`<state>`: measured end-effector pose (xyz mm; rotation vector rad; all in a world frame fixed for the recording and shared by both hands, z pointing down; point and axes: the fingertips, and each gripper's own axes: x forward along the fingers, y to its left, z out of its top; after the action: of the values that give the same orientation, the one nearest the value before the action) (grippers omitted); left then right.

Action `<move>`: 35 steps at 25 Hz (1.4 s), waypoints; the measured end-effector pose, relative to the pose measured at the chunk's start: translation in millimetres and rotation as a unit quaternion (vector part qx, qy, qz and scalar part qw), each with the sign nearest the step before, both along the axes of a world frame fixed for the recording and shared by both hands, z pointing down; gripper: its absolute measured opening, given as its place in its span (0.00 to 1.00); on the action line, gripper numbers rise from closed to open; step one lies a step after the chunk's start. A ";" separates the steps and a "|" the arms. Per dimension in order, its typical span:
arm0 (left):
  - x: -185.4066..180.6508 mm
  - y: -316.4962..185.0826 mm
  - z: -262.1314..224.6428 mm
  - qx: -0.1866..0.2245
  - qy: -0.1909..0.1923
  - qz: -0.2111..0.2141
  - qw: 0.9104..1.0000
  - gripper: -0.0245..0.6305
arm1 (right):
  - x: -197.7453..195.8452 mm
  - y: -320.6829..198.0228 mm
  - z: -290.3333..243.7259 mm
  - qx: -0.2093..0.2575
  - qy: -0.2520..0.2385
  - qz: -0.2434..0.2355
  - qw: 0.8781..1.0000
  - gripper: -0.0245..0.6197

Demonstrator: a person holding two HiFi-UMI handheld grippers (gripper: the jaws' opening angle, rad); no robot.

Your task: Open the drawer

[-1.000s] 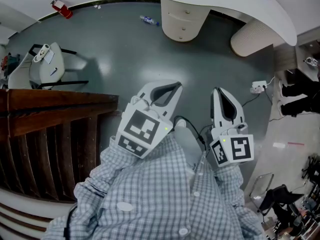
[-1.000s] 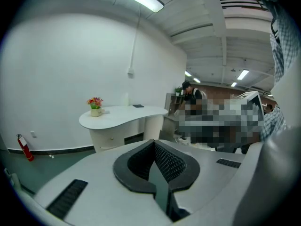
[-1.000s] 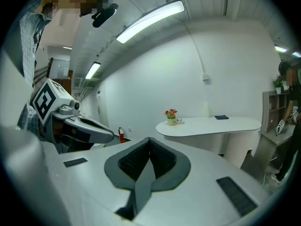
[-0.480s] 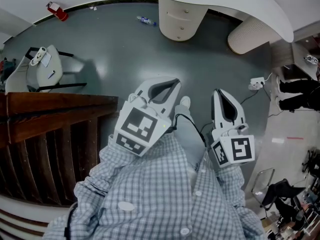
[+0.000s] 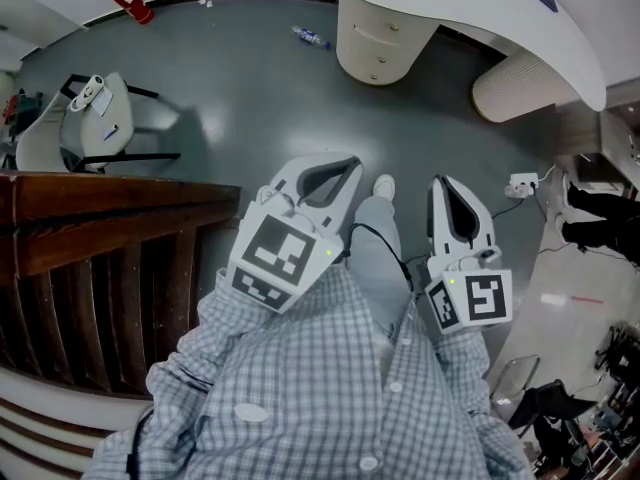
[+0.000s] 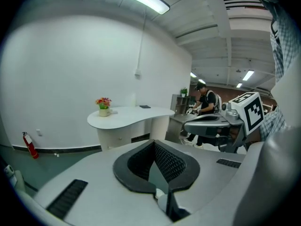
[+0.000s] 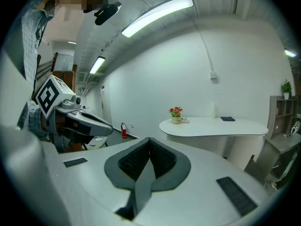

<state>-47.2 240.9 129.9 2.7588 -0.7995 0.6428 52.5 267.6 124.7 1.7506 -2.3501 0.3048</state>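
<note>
The drawers are in the round white pedestal (image 5: 384, 40) under the curved white desk (image 5: 470, 8), far ahead across the grey floor. The left gripper view shows that desk (image 6: 133, 115) in the distance, and so does the right gripper view, where the desk (image 7: 221, 126) stands at the right. My left gripper (image 5: 337, 171) and right gripper (image 5: 446, 190) are held close to the checked shirt, well short of the pedestal. Both are shut with nothing between the jaws, as the left gripper (image 6: 154, 143) and right gripper (image 7: 149, 139) show in their own views.
A dark wooden counter (image 5: 100, 218) runs along my left. Beyond it stand a white chair (image 5: 95, 123) and a red fire extinguisher (image 5: 133, 1). A bottle (image 5: 313, 36) and a power strip (image 5: 520, 181) lie on the floor. A person (image 5: 600, 218) stands at the right. A ribbed second pedestal (image 5: 520, 88) supports the desk.
A shoe and leg have stepped forward between the grippers, and the view has shifted slightly toward the desk. Both grippers stay shut in the same pose.
</note>
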 end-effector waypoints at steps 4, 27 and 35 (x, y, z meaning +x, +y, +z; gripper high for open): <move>10.1 -24.5 -0.5 0.006 -0.003 -0.022 1.000 0.04 | 14.6 -26.7 1.6 0.002 -0.001 -0.017 1.000 0.05; 81.7 -168.2 20.5 -0.007 -0.025 -0.189 0.982 0.04 | 101.7 -195.8 30.4 -0.015 -0.005 -0.175 0.985 0.05; 81.4 -191.8 27.1 -0.010 -0.035 -0.241 0.970 0.04 | 112.1 -225.5 46.8 -0.027 -0.007 -0.218 0.976 0.05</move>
<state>34.2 49.1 157.0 2.3904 -1.4037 0.6388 164.6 42.0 171.6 1.1657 -2.6222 0.3049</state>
